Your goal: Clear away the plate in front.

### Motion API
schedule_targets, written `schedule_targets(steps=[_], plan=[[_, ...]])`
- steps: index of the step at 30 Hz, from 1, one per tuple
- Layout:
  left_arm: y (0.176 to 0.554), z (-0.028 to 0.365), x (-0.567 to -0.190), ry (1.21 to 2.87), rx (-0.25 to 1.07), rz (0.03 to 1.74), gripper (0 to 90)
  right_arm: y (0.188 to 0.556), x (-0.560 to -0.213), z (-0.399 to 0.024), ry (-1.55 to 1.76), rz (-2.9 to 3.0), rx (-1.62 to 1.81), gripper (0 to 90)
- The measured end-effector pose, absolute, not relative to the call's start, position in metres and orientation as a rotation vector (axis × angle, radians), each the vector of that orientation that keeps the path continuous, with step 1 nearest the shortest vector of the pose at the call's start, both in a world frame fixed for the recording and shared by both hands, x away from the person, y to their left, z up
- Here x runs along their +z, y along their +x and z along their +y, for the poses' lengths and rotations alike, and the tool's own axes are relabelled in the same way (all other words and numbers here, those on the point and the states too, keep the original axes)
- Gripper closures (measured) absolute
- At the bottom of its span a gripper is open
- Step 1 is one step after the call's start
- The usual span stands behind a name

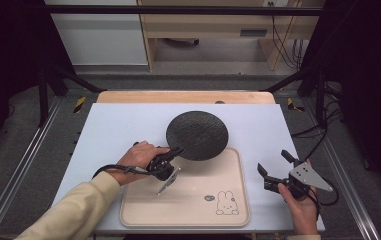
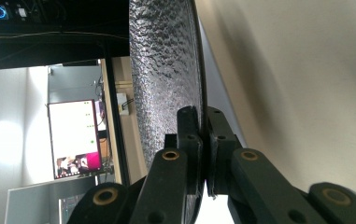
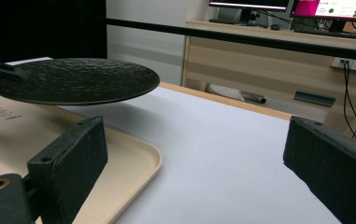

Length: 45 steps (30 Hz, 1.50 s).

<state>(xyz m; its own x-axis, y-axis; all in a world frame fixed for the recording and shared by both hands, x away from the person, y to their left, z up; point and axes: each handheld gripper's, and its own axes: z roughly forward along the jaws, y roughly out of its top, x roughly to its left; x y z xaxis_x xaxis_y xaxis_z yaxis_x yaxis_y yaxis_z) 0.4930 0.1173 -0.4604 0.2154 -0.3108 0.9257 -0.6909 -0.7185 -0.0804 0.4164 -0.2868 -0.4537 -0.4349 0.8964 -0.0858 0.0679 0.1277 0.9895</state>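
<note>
Left of the tray's [image 1: 228, 165] middle, the left gripper [image 1: 177, 151] pinches the black plate's [image 1: 197, 135] rim, jaws tight on it; the plate hangs level above the tray's far edge. Right of the tray, the right gripper [image 1: 274, 167] rests with jaws spread wide, holding nothing.

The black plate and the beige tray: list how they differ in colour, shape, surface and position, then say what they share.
The black plate is dark, round and rough-textured; the beige tray is pale, rectangular with rounded corners, and smooth with a rabbit print. The plate is held off the surface by its rim in the left gripper; the tray lies flat on the table. Both are shallow and carry nothing.
</note>
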Motion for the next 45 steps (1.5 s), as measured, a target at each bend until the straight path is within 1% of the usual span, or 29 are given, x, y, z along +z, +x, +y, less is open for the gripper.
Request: schedule_targets(steps=[17, 20, 30, 35, 36, 43, 45], plan=[[0.453, 0.14, -0.468, 2.131, 1.499, -0.928, 85.8, 0.415, -0.454, -0.287, 0.956, 1.655, 1.382, 6.8], [0.449, 0.143, -0.471, 2.125, 1.483, -0.908, 85.8, 0.416, -0.454, -0.287, 0.957, 1.659, 1.38, 6.8], [0.434, 0.147, -0.479, 2.137, 1.475, -0.947, 85.8, 0.415, -0.454, -0.284, 0.952, 1.67, 1.368, 6.8], [0.428, 0.15, -0.482, 2.121, 1.452, -0.918, 85.8, 0.415, -0.455, -0.285, 0.955, 1.674, 1.363, 6.8], [0.426, 0.151, -0.48, 2.129, 1.47, -0.929, 85.8, 0.415, -0.455, -0.285, 0.957, 1.675, 1.361, 6.8], [0.418, 0.157, -0.478, 2.127, 1.473, -0.925, 85.8, 0.415, -0.456, -0.285, 0.96, 1.672, 1.362, 6.8], [0.416, 0.158, -0.48, 2.114, 1.452, -0.9, 85.8, 0.415, -0.456, -0.285, 0.958, 1.673, 1.361, 6.8]])
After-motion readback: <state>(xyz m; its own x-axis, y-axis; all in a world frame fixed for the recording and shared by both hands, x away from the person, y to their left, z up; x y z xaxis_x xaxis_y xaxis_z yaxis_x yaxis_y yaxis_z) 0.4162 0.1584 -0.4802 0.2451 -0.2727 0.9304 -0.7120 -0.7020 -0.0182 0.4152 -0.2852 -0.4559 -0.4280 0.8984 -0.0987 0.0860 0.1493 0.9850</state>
